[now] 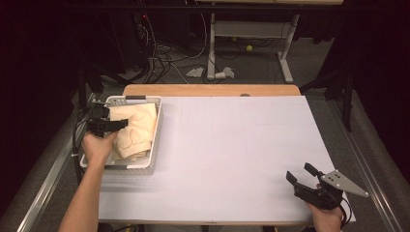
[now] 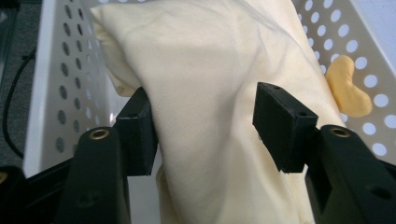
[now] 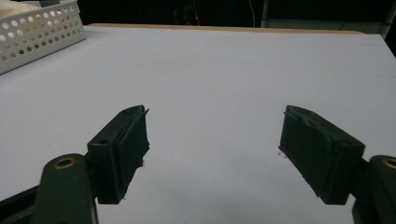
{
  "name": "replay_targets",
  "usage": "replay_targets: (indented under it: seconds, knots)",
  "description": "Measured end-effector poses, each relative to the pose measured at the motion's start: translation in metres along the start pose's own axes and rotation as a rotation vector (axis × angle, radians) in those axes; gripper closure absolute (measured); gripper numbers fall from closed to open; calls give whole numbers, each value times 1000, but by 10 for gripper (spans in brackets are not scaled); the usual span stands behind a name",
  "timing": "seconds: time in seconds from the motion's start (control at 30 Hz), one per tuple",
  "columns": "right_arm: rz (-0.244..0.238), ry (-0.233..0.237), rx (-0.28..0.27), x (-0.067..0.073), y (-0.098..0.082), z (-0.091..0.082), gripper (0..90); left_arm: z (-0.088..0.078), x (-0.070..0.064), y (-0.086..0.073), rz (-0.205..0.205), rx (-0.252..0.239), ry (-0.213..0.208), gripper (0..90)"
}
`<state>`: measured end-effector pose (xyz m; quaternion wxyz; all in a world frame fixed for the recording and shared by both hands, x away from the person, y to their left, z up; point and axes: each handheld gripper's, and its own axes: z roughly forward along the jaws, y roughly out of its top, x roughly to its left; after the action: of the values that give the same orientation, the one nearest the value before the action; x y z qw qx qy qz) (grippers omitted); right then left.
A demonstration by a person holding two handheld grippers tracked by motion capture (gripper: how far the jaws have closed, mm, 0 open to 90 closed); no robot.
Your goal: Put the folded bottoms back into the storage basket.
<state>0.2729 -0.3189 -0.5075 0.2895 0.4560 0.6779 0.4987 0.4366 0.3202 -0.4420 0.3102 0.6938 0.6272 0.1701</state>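
Cream cloth (image 2: 205, 84), bunched in the white basket (image 2: 56, 70), looks soft, light and floppy. A raised fold is best pinched. The left gripper (image 2: 205, 123) straddles one half open, pads not pressing; the right gripper (image 3: 219, 149) gapes empty.

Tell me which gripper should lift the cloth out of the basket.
Left. The left gripper already has its jaws around the cream cloth inside the white basket. The right gripper sits open at the table's opposite corner.

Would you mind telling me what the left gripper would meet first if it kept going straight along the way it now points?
Probably the cream cloth lying in the white perforated basket. The left gripper has its fingers open around a fold of it, so contact would come almost at once.
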Motion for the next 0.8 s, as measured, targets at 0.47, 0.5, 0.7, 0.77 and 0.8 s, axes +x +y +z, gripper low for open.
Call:
replay_targets:
  seconds: [0.47, 0.5, 0.7, 0.77, 0.8]
  knots:
    - [-1, 3, 0, 1, 0, 0, 244, -19, 3, -7, 8, -78, 11, 379]
    - [0, 3, -1, 1, 0, 0, 244, -21, 2, -8, 12, -86, 12, 379]
    - [-1, 5, -2, 1, 0, 0, 244, -27, -6, -11, 47, -111, -13, 379]
    - [2, 5, -1, 1, 0, 0, 244, -28, -7, -11, 52, -114, -18, 379]
    - [3, 5, 0, 0, 0, 0, 244, -29, -9, -11, 57, -123, -23, 379]
